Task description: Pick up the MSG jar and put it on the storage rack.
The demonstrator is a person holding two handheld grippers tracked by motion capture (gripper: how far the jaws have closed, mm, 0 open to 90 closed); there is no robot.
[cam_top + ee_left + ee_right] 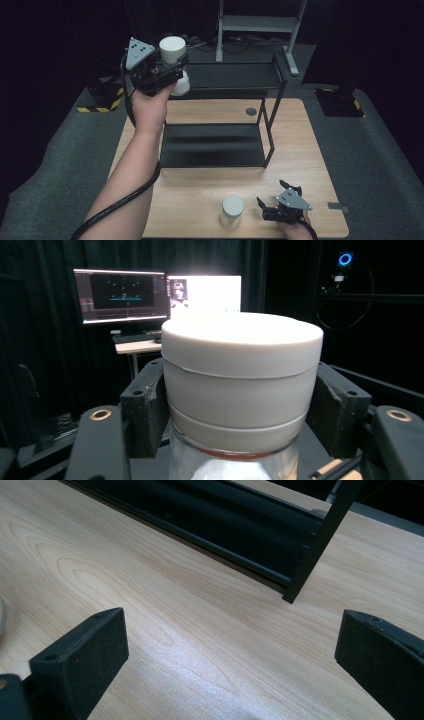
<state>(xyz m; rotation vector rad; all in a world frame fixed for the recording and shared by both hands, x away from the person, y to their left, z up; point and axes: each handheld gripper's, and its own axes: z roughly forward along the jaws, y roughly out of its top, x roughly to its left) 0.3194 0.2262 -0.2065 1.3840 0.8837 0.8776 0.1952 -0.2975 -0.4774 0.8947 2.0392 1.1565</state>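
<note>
My left gripper (172,70) is raised above the left end of a black two-tier rack (215,145), shut on a jar (173,49) with a white lid. In the left gripper view the jar (240,385) stands upright between the black pads (145,405), which press its sides just below the lid. A second white-lidded jar (232,211) stands on the wooden table (190,195) near the front edge. Just to its right, my right gripper (272,192) rests low by the front edge. Its jaws stand wide apart over bare wood in the right gripper view (230,650).
The rack's upper shelf (230,75) sits behind and right of the held jar, and its leg (305,565) shows ahead of the right gripper. A grey metal frame (260,22) stands behind the table. Two lit monitors (122,292) are in the dark background.
</note>
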